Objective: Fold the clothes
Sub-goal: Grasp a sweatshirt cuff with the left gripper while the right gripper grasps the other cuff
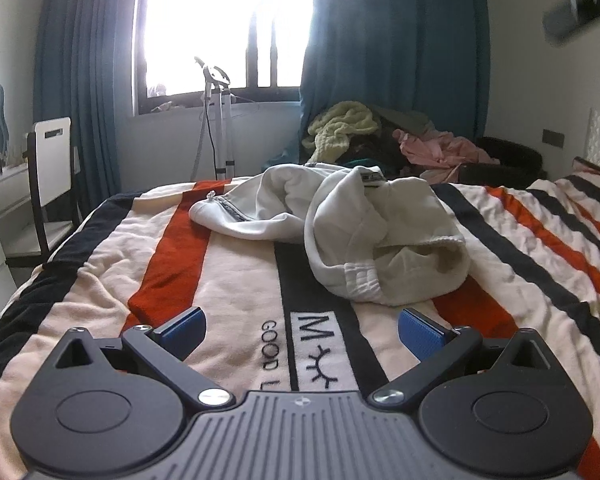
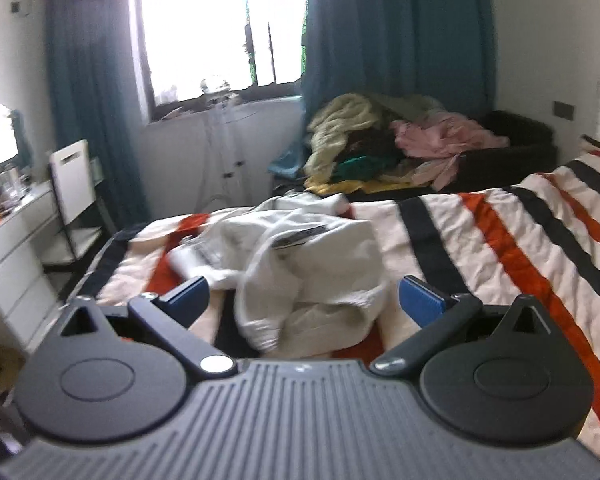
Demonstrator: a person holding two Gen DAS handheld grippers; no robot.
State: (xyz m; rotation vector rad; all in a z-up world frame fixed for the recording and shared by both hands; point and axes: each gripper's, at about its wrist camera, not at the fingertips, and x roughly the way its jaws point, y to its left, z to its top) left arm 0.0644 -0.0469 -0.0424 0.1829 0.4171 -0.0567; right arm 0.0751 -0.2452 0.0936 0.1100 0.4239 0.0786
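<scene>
A crumpled white garment point(image 1: 352, 224) lies in a heap on the striped bedspread point(image 1: 220, 272), its ribbed cuff turned toward me. My left gripper point(image 1: 300, 332) is open and empty, low over the bedspread just short of the garment. In the right wrist view the same white garment point(image 2: 304, 264) lies ahead. My right gripper point(image 2: 302, 300) is open and empty, held above the bed with the garment's near end between and beyond its blue pads point(image 2: 420, 300). That view is blurred. A dark blurred shape point(image 1: 576, 12) at the upper right of the left wrist view may be the other gripper.
A pile of clothes point(image 1: 380, 136), yellow, pink and dark, sits beyond the bed's far edge by the blue curtain point(image 1: 396, 60). A white chair point(image 1: 52, 168) and dresser point(image 2: 12, 248) stand at the left. A garment steamer stand point(image 1: 220, 120) is under the window.
</scene>
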